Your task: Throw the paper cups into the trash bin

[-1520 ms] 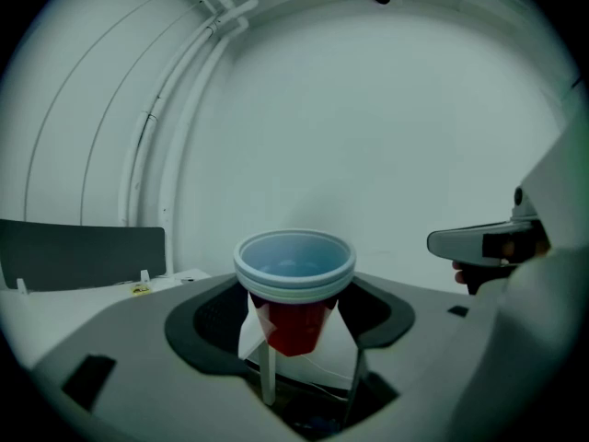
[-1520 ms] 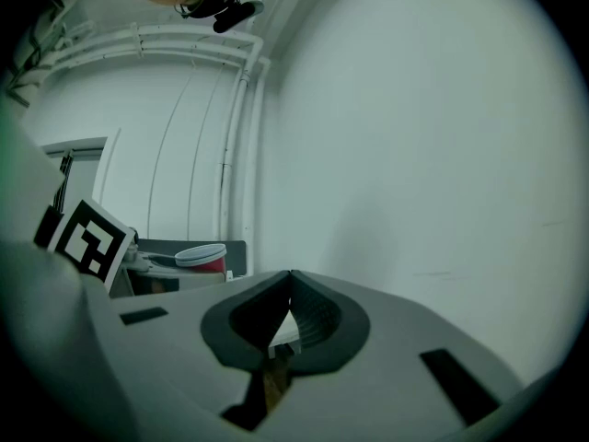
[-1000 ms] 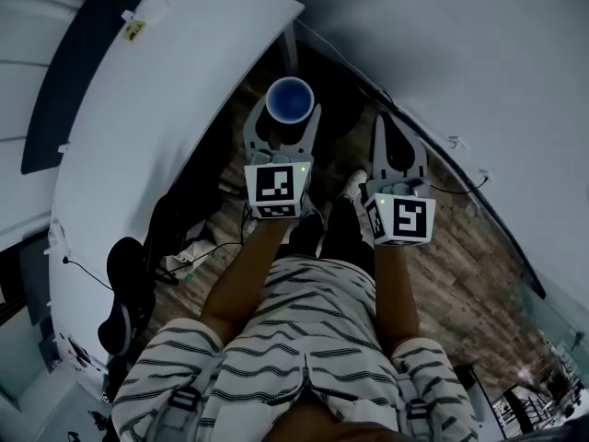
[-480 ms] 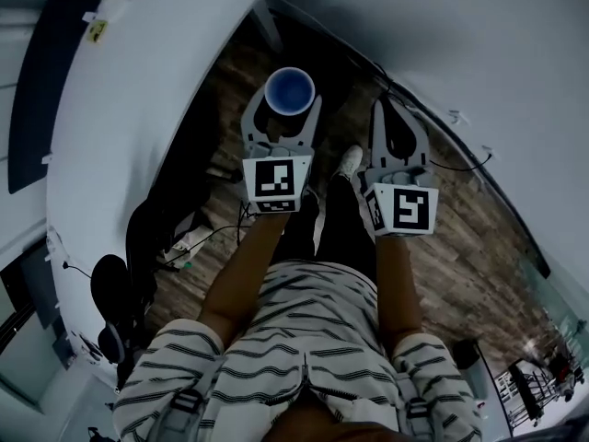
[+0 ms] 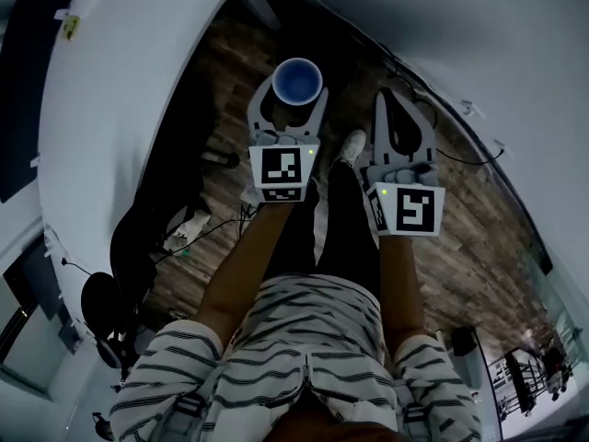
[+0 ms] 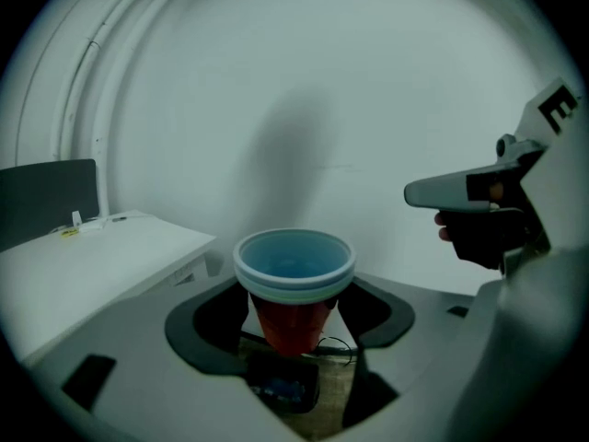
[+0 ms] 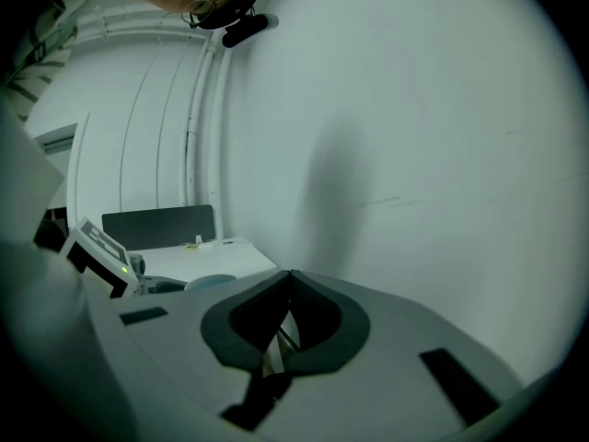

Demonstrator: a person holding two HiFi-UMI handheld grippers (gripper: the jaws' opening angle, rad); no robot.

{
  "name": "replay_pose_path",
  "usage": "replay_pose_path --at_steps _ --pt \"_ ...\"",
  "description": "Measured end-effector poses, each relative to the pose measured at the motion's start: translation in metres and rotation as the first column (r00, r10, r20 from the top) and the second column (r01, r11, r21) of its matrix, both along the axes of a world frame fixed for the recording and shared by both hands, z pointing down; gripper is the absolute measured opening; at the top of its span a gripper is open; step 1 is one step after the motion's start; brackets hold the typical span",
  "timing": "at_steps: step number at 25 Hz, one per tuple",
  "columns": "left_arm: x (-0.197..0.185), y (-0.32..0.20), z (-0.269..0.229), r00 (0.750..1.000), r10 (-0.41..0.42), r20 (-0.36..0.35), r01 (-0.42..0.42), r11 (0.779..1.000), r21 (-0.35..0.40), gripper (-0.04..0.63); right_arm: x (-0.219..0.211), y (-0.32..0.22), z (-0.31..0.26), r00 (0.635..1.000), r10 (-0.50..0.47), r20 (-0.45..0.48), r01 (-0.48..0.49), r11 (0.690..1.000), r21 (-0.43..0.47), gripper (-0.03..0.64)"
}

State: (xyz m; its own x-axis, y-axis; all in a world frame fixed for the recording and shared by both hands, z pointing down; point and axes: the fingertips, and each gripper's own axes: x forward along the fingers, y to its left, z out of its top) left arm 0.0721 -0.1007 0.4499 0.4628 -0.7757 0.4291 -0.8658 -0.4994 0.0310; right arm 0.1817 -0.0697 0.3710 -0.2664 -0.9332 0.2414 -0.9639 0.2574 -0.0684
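Observation:
A red paper cup [image 6: 293, 288] with a white rim and blue inside stands upright between the jaws of my left gripper [image 6: 294, 316], which is shut on it. In the head view the cup [image 5: 298, 82] is held out over the wooden floor, in my left gripper [image 5: 286, 109]. Beside it, my right gripper [image 5: 402, 122] is shut with nothing in it; in the right gripper view its jaws [image 7: 287, 284] meet at the tips. No trash bin shows in any view.
A white desk [image 5: 110, 90] curves along the left with a dark panel [image 5: 28, 72] behind it. A white wall [image 5: 479, 35] stands ahead and to the right. Cables and a black chair [image 5: 106, 311] lie on the wooden floor [image 5: 460, 238] by my legs.
Both grippers and the cup have swung away from the desk, toward the wall and over open floor. The hold on the cup is unchanged.

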Motion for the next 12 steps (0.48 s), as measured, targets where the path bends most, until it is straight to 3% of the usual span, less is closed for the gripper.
replay_pose_path --at_steps 12 --pt "0.01 -0.023 0.113 0.999 -0.046 0.01 0.047 0.99 -0.136 0.322 0.012 -0.02 0.078 1.0 0.005 0.015 -0.004 0.996 -0.089 0.015"
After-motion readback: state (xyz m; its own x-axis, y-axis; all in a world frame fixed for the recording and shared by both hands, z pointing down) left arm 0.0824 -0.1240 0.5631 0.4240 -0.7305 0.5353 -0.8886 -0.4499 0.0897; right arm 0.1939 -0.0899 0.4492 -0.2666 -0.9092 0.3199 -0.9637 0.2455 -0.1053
